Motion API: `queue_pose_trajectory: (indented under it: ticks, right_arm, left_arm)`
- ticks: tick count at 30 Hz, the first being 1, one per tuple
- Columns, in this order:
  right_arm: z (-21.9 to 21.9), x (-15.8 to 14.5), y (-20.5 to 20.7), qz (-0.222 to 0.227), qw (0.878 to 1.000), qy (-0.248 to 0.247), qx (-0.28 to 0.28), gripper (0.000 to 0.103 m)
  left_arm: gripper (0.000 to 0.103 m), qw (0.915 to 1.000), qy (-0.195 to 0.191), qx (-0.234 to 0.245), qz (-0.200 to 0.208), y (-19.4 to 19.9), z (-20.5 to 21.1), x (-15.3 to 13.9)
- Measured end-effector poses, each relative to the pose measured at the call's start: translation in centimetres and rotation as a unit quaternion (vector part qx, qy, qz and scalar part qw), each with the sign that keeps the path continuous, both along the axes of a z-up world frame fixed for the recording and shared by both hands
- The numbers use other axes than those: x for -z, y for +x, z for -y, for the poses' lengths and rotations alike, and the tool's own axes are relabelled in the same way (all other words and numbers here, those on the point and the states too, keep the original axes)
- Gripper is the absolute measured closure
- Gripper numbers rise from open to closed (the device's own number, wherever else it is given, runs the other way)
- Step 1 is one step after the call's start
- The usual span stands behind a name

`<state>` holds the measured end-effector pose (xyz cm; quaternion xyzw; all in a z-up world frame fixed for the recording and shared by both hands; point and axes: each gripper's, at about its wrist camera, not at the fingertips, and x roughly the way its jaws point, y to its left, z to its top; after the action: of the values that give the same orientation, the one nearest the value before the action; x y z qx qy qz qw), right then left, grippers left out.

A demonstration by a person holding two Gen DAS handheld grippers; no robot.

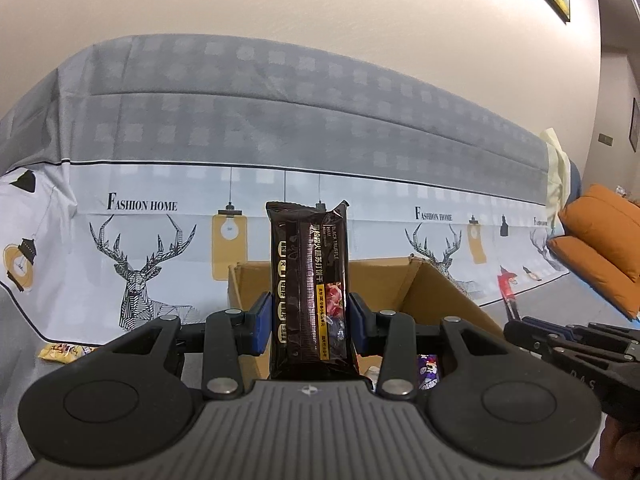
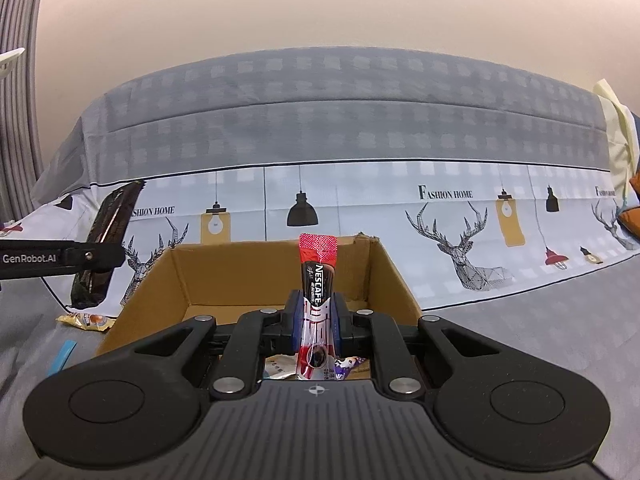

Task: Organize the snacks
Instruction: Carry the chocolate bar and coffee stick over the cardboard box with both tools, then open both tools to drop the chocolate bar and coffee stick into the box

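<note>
A glossy dark-brown black truffle cracker pack (image 1: 308, 292) is pinched upright between the blue pads of the left hand-held gripper (image 1: 309, 322), just in front of the open cardboard box (image 1: 440, 292). A slim, shiny red-and-black Nescafé stick (image 2: 317, 304) is clamped upright by the right hand-held gripper (image 2: 316, 322), right over the same box (image 2: 384, 276), where a few crinkly wrappers (image 2: 280, 368) are seen at the bottom. A yellow snack packet (image 2: 86, 322) is lying beside the box on soft grey fabric. Behind it all, a sofa is draped in a deer-and-lamp printed cover (image 2: 448, 216), with orange cushions (image 1: 600, 248) stacked at the right and a plain cream wall above.
</note>
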<state>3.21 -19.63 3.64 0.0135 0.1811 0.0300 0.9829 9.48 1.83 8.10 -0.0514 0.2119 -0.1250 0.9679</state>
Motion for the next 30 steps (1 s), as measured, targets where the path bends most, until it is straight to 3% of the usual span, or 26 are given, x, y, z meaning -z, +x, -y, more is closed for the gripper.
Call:
queue_pose_trajectory:
  ticks: [30]
  right_arm:
    - [-0.9,0.3,0.1,0.001,0.999,-0.028,-0.018,0.087]
  left_arm:
    - [0.060,0.9991,0.006,0.034,0.023,-0.6,1.7,-0.6]
